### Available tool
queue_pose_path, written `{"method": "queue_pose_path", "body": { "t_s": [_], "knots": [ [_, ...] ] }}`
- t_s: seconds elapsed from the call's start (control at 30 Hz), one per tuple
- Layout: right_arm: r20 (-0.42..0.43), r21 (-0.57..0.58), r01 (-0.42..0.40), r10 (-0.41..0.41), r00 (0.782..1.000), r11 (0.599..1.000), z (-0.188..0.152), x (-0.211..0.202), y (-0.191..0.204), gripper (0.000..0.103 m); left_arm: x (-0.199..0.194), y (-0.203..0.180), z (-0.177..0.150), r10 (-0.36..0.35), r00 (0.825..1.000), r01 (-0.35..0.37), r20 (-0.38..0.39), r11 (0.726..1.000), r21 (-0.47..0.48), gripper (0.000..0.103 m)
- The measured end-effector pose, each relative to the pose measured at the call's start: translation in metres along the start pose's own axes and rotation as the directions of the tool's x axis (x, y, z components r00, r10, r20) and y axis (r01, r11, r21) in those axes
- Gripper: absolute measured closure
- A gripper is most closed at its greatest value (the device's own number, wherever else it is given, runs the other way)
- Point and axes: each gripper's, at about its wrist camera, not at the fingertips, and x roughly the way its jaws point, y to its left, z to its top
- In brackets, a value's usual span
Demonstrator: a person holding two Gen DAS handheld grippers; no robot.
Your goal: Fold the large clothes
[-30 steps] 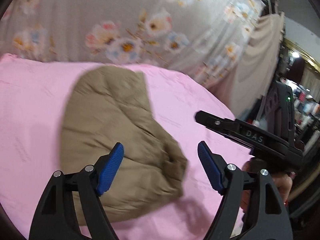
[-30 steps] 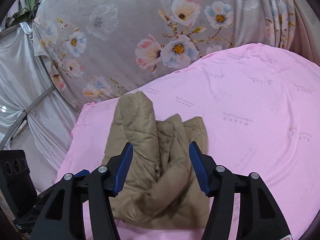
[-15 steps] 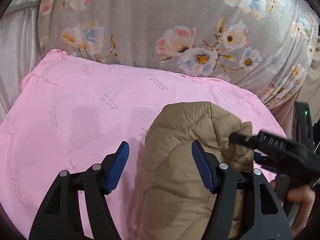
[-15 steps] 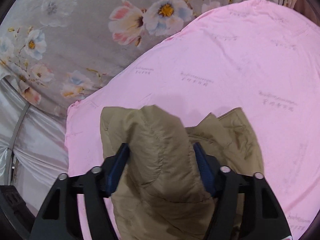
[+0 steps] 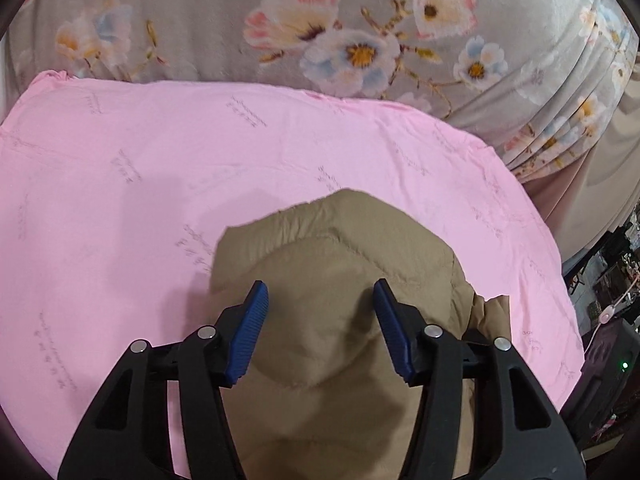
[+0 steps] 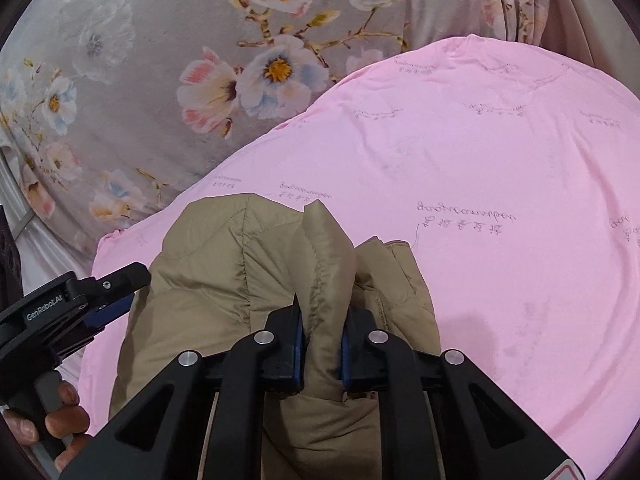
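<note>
A tan quilted padded jacket (image 5: 340, 264) lies bunched on the pink sheet (image 5: 120, 160). In the left wrist view my left gripper (image 5: 320, 330) is open, its blue pads straddling a hump of the jacket without pinching it. In the right wrist view my right gripper (image 6: 320, 344) is shut on a raised fold of the jacket (image 6: 328, 248), which stands up between the pads. The left gripper also shows at the left edge of the right wrist view (image 6: 100, 300), beside the jacket.
The pink sheet (image 6: 500, 160) covers a raised surface, with wide bare sheet to the right in the right wrist view. A grey floral cloth (image 5: 320, 20) hangs behind it. Dark equipment (image 5: 608, 352) stands past the right edge in the left wrist view.
My right gripper has closed on a fold of the jacket. My left gripper has moved in over the jacket and narrowed but stays open.
</note>
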Motion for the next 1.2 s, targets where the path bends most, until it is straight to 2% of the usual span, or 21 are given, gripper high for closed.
{"method": "queue_pose_path", "body": {
  "t_s": [0.23, 0.5, 1.2],
  "knots": [
    [-0.037, 0.061, -0.063, 0.065, 0.997, 0.996, -0.003, 0.027, -0.03, 0.089, 0.037, -0.007, -0.008, 0.061, 0.998, -0.06, -0.022, 0.998, 0.036, 0.047],
    [-0.053, 0.096, -0.107, 0.112, 0.992, 0.99, -0.007, 0.045, -0.043, 0.089, 0.059, -0.015, -0.019, 0.13, 0.991, -0.131, 0.02, 0.988, 0.087, 0.043],
    [-0.038, 0.085, -0.076, 0.08, 0.996, 0.993, -0.015, 0.056, -0.037, 0.088, 0.082, -0.017, -0.031, 0.178, 0.979, -0.19, 0.098, 0.973, 0.128, 0.04]
  ]
}}
